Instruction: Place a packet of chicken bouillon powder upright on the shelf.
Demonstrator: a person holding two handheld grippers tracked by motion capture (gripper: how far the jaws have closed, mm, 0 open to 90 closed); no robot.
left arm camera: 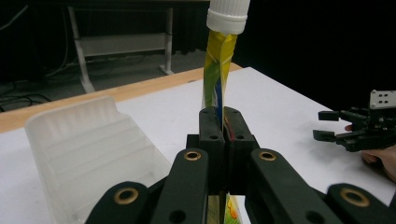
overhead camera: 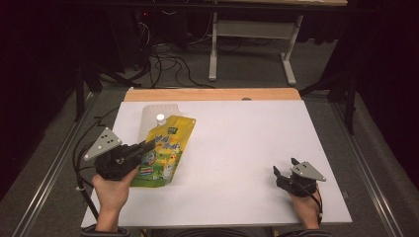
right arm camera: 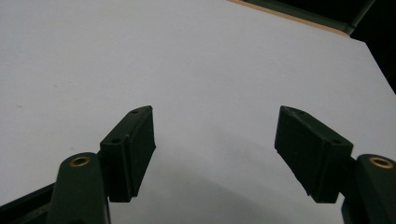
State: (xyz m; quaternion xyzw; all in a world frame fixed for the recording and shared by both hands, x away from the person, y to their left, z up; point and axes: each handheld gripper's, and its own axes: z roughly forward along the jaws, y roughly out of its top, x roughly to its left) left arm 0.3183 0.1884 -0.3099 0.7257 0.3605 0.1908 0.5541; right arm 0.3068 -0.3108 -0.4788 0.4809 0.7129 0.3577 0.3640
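A yellow refill pouch (overhead camera: 167,148) with a white screw cap (overhead camera: 160,118) is at the left of the white table (overhead camera: 237,148). My left gripper (overhead camera: 147,145) is shut on the pouch's edge. In the left gripper view the pouch (left arm camera: 217,70) stands edge-on between the two closed pads (left arm camera: 211,126), its cap (left arm camera: 228,15) at the top. My right gripper (overhead camera: 285,167) rests near the table's front right, open. In the right gripper view (right arm camera: 215,140) its jaws stand wide apart over bare table with nothing between them.
A clear ribbed plastic container (overhead camera: 157,114) lies behind the pouch at the back left of the table, also seen as the container (left arm camera: 88,144) in the left gripper view. The table's far wooden edge (overhead camera: 212,94) borders a floor with cables and a desk frame (overhead camera: 252,44).
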